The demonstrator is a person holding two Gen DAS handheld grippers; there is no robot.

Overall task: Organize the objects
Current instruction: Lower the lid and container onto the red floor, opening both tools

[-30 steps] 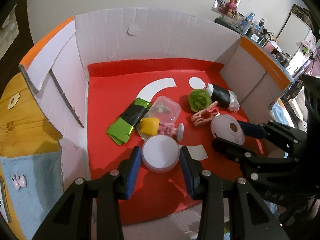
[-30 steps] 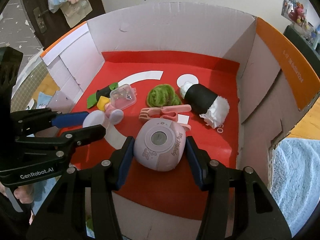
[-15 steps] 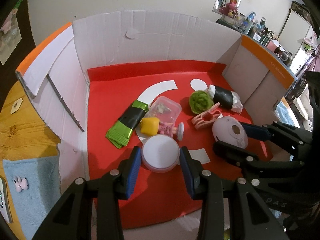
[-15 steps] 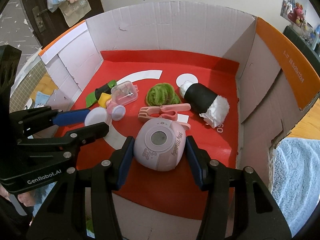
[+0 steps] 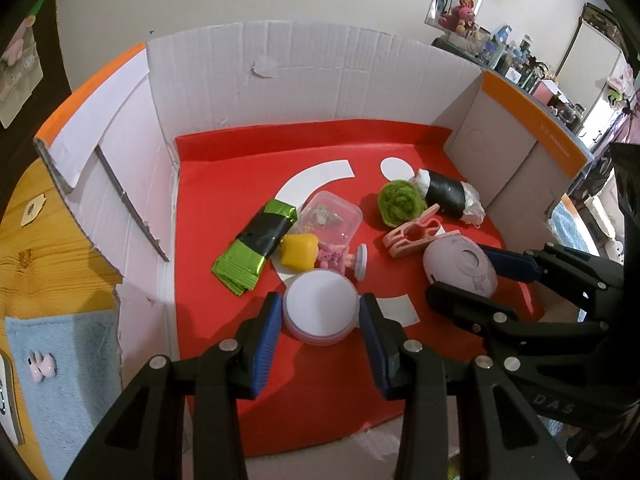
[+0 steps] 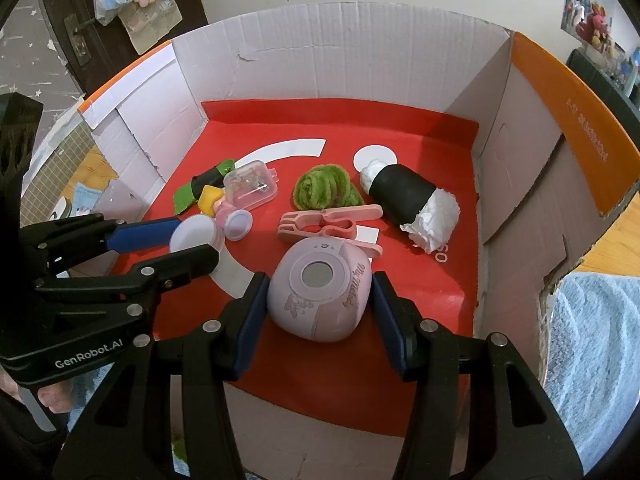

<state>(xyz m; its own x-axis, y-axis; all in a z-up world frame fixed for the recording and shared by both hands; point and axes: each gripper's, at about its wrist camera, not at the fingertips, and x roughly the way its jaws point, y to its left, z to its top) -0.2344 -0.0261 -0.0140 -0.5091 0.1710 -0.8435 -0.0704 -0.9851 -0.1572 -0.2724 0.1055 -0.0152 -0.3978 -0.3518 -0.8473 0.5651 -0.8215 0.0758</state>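
Round jar (image 5: 320,307) clamped in left tool (image 5: 319,322).

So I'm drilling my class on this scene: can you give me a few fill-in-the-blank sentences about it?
1. The left gripper holds a round white ____.
2. The floor of the cardboard box is coloured ____.
3. The pink clip lies just in front of the fuzzy ____ ball.
4. The right gripper grips a ____ rounded gadget.

Missing: jar; red; green; pink

Our left tool (image 5: 320,312) and right tool (image 6: 318,300) point steeply down, each clamped on a round object, the right at three o'clock from the left.
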